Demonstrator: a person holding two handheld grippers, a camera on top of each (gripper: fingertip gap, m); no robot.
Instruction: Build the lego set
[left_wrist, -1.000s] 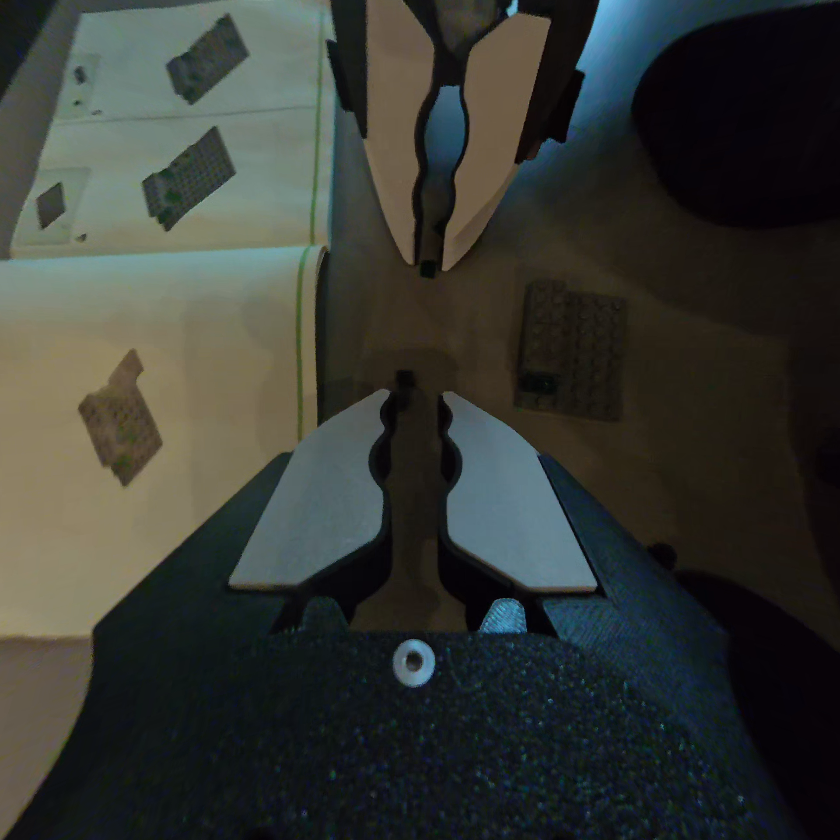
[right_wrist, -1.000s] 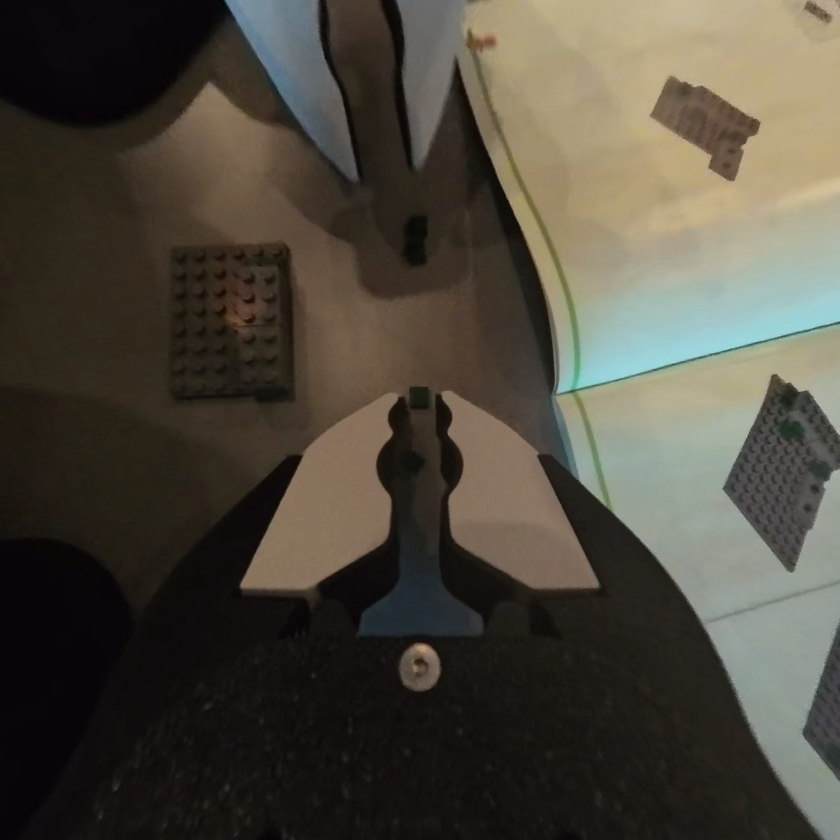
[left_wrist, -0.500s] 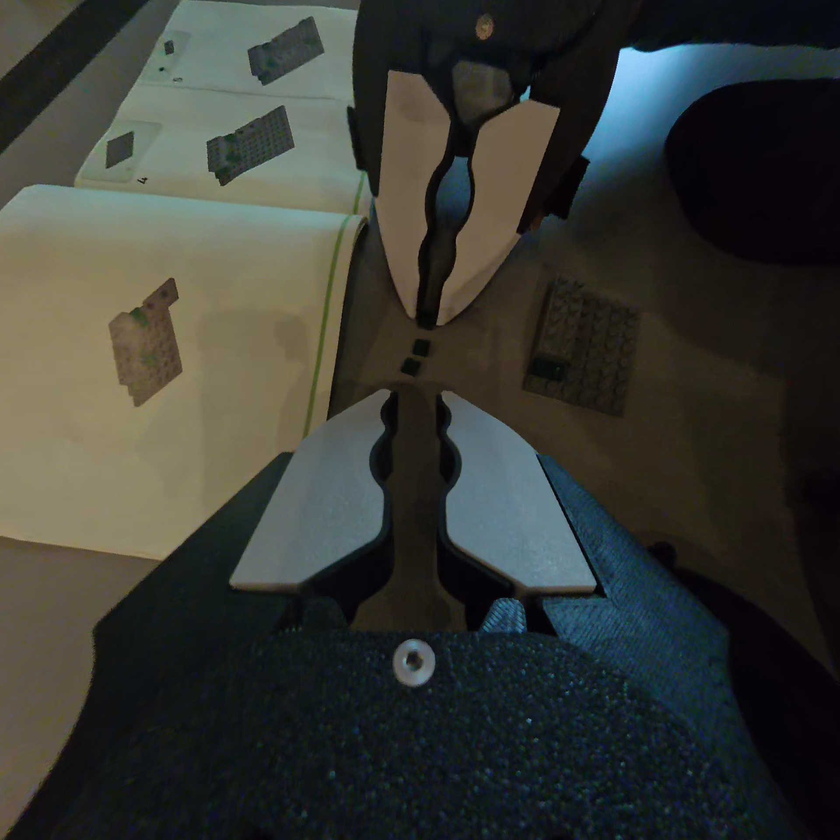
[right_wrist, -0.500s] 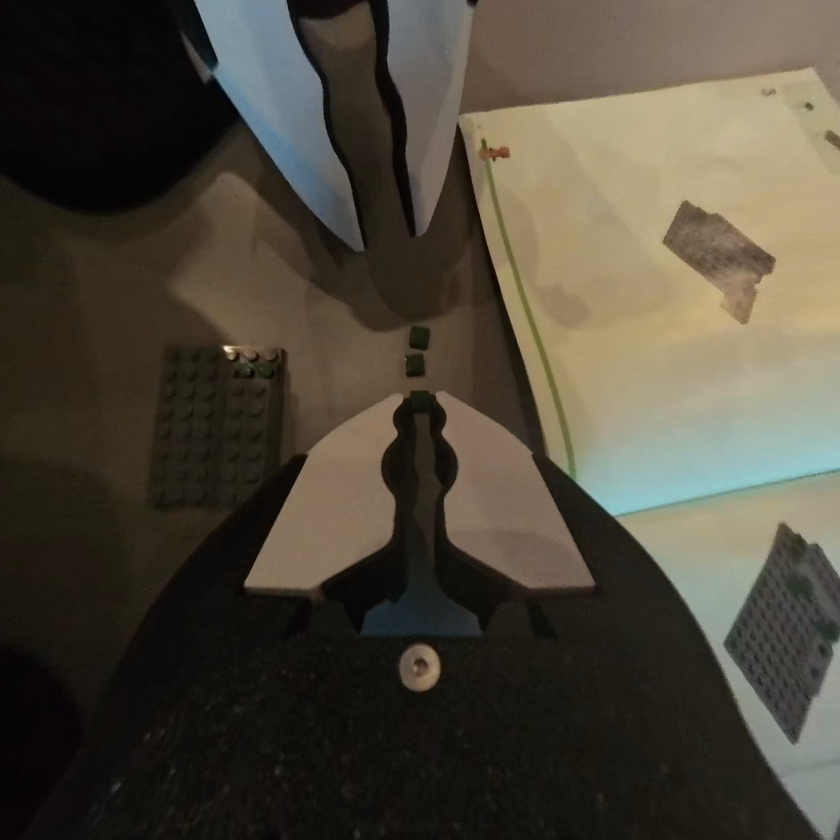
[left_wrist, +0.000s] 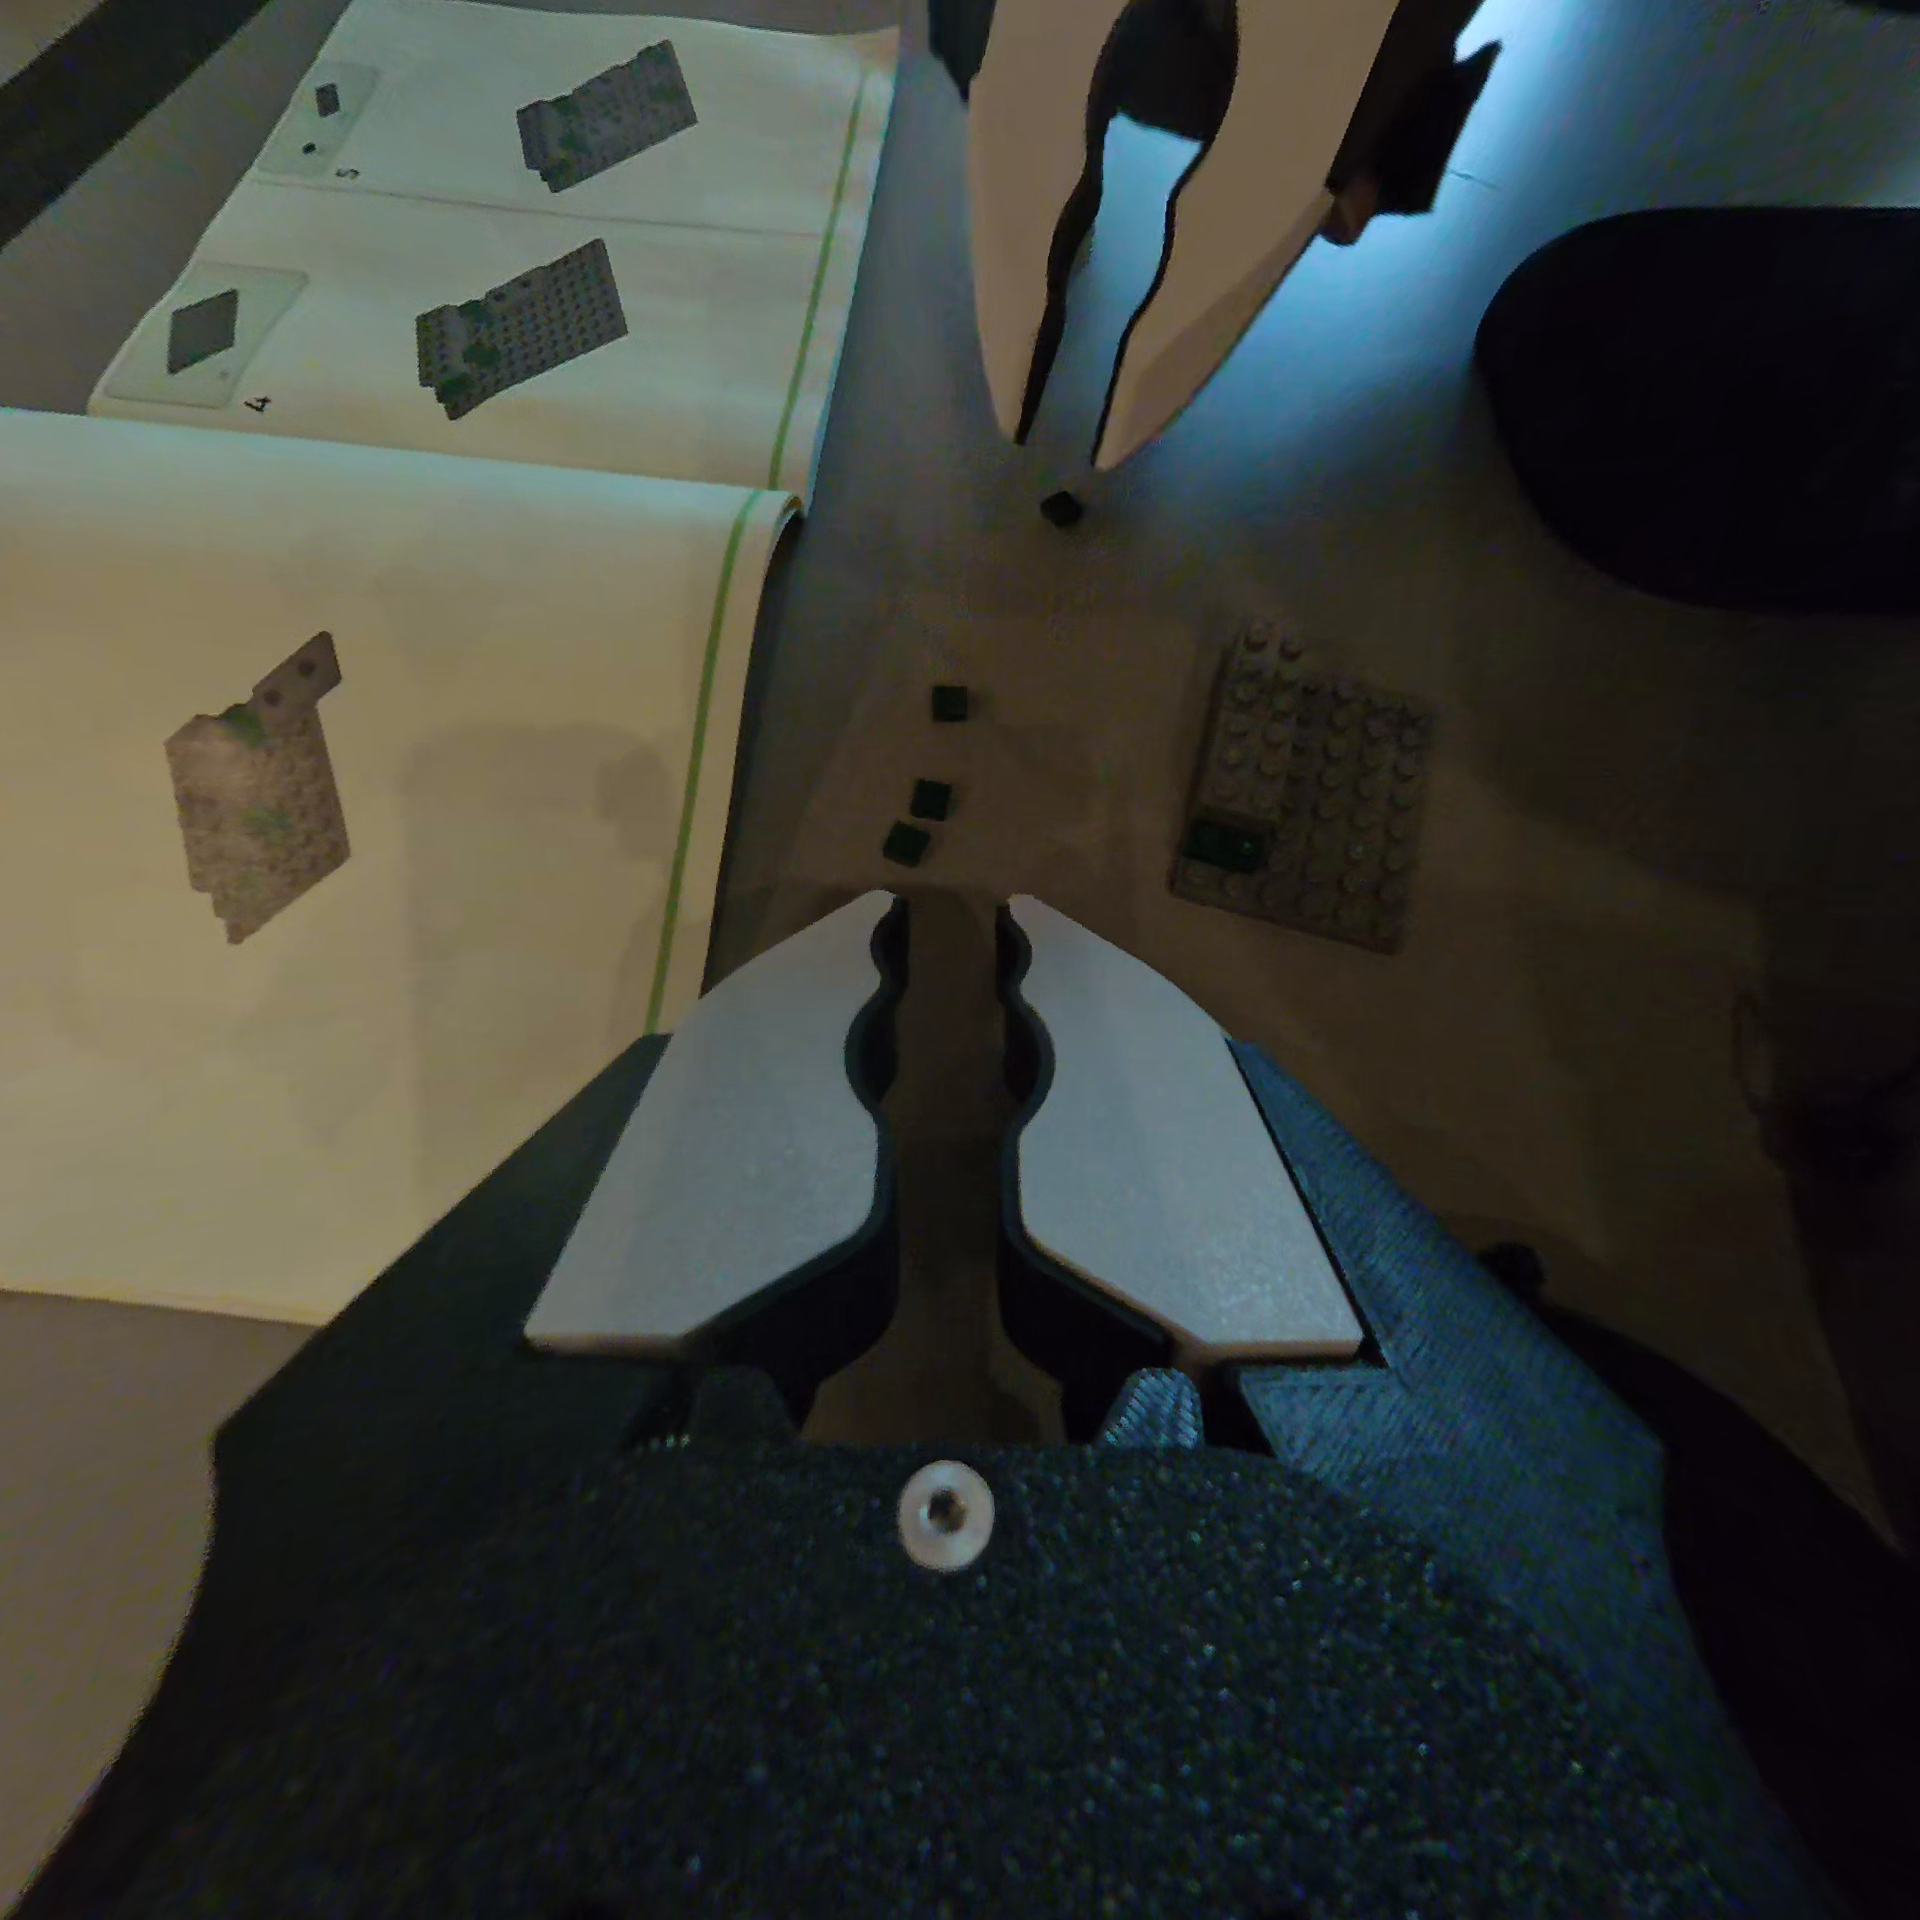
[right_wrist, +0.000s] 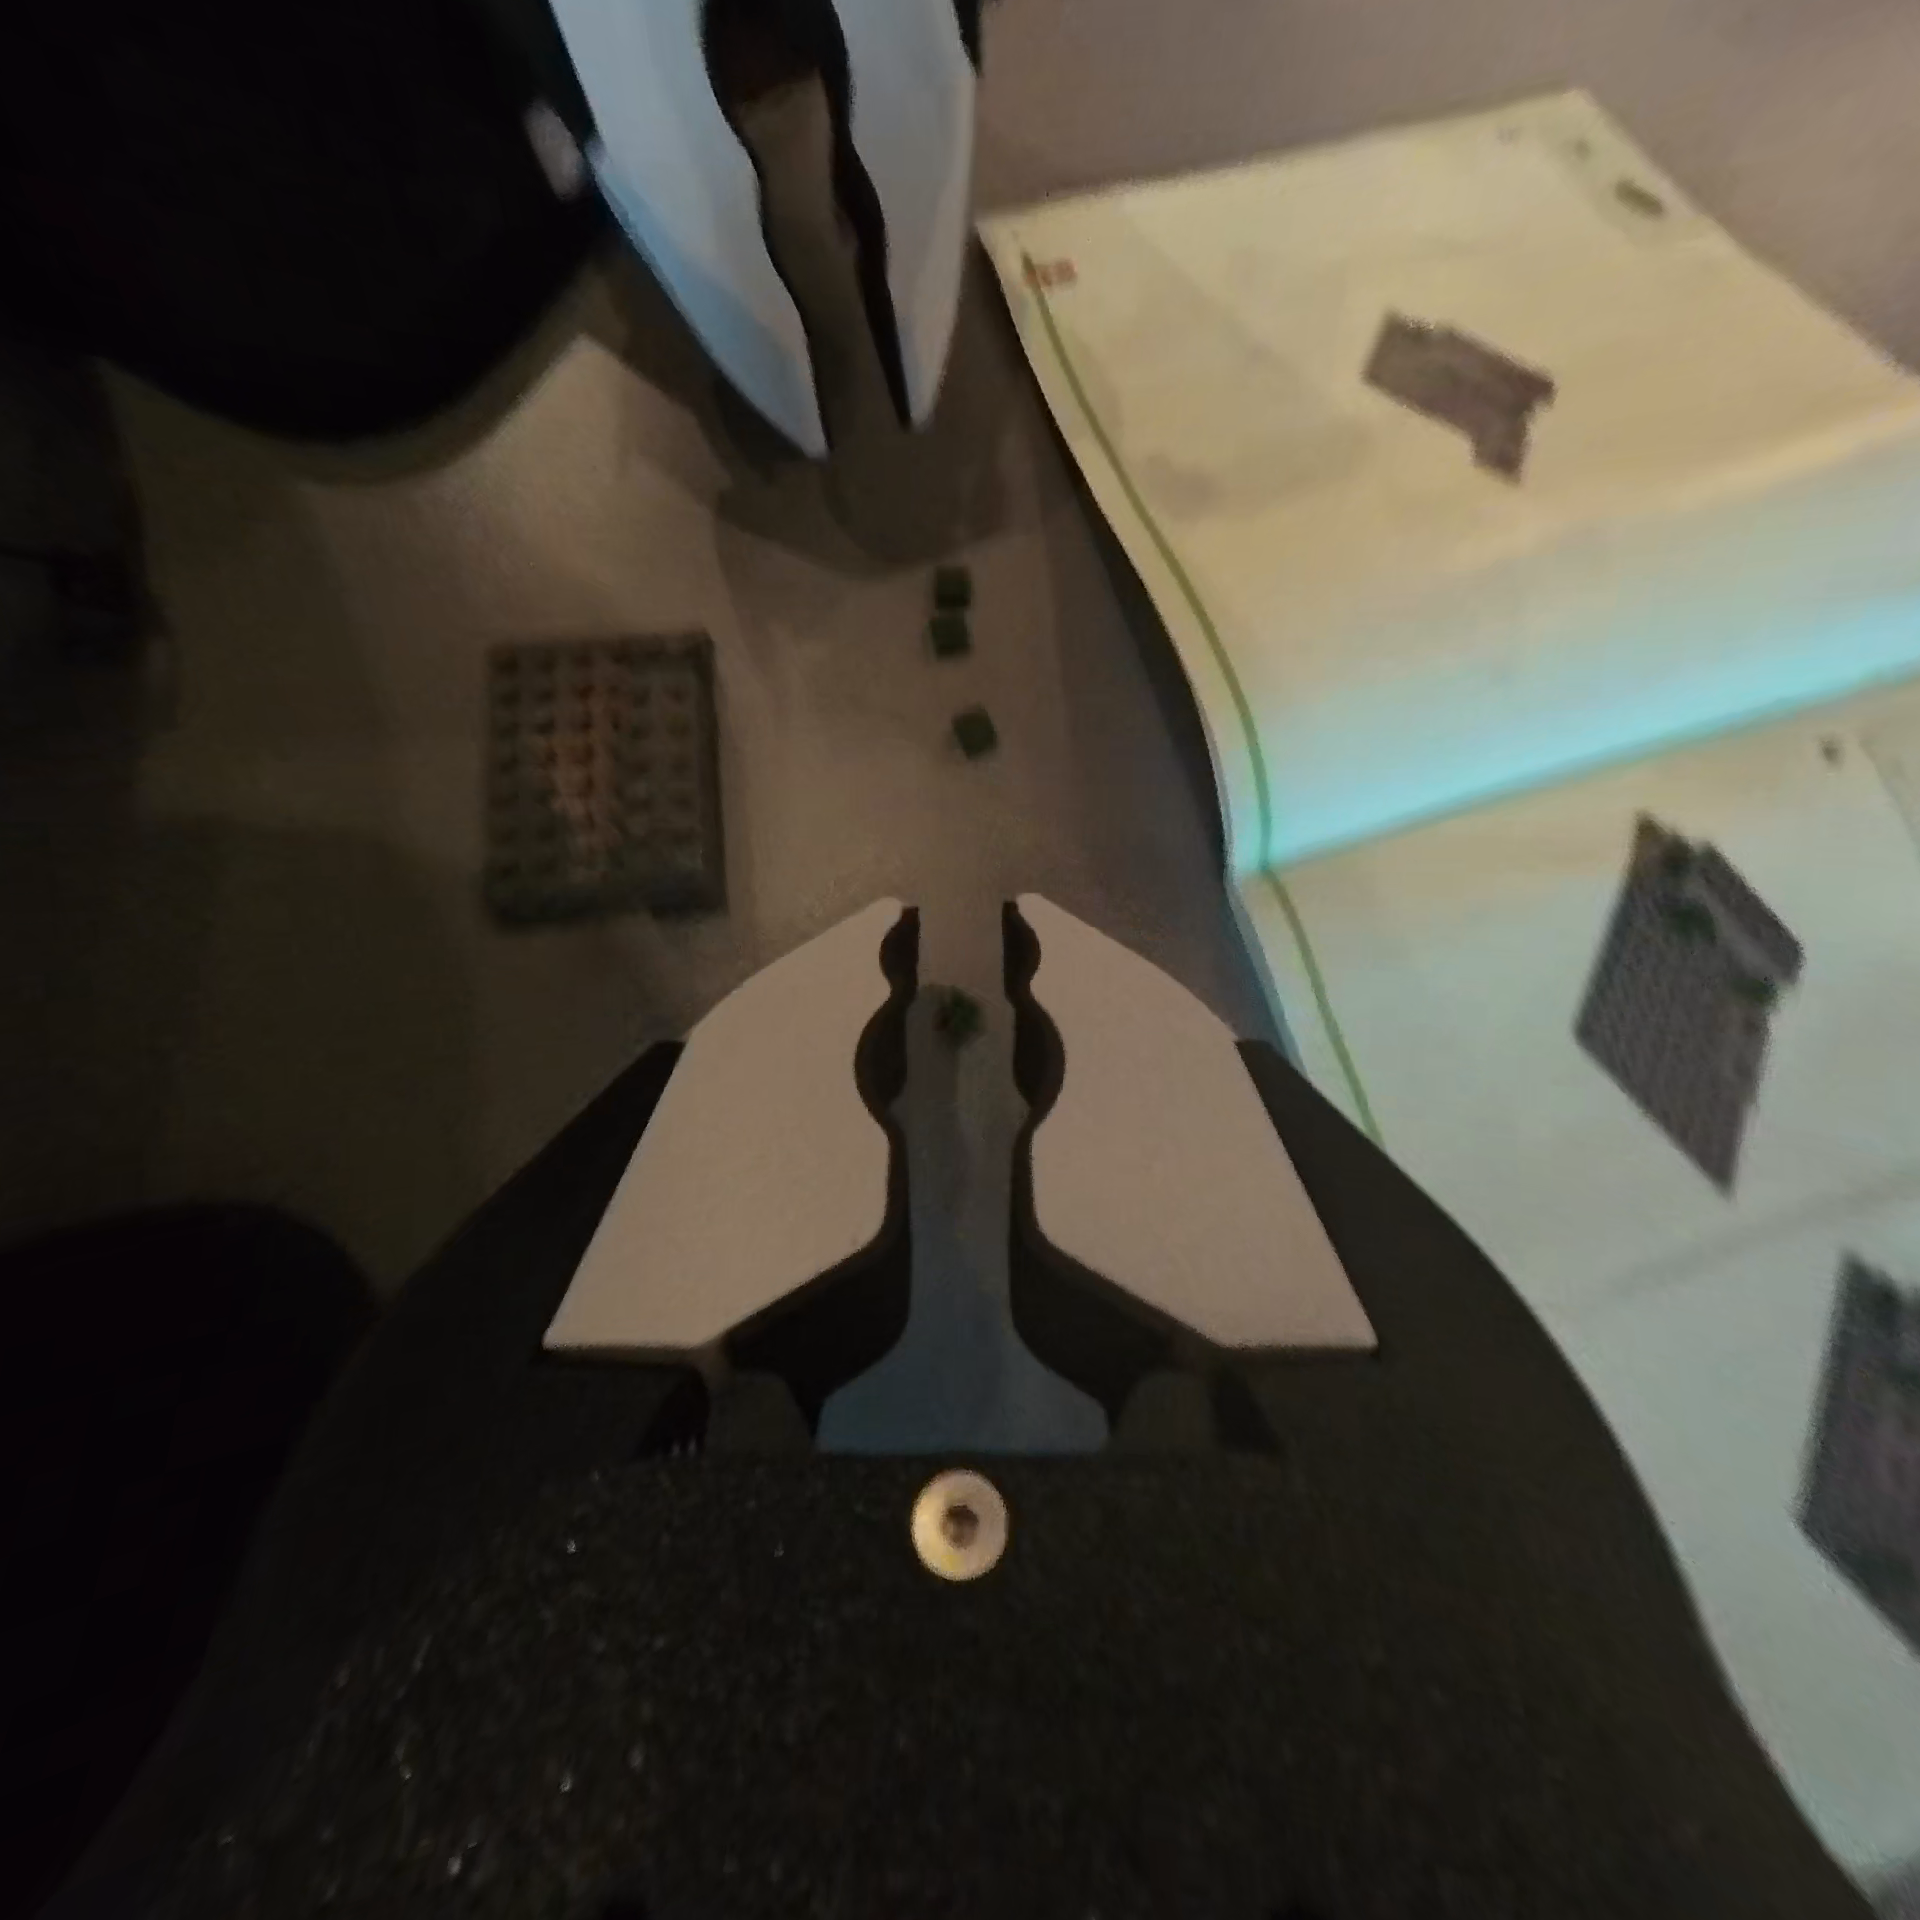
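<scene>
Grey plate (left_wrist: 1311, 788): lying studded, bearing one green brick (left_wrist: 1229, 843).
Loose green pieces (left_wrist: 950, 703): lining up mid-bench.
Left gripper (left_wrist: 948, 906): fingers parted, empty.
Right gripper (right_wrist: 958, 906): fingers parted, empty.

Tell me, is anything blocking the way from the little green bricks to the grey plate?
Nothing visible is. The little green bricks lie in a loose line on bare table, and the grey plate sits beside them with only open tabletop between. Both grippers are off to the ends.
</scene>
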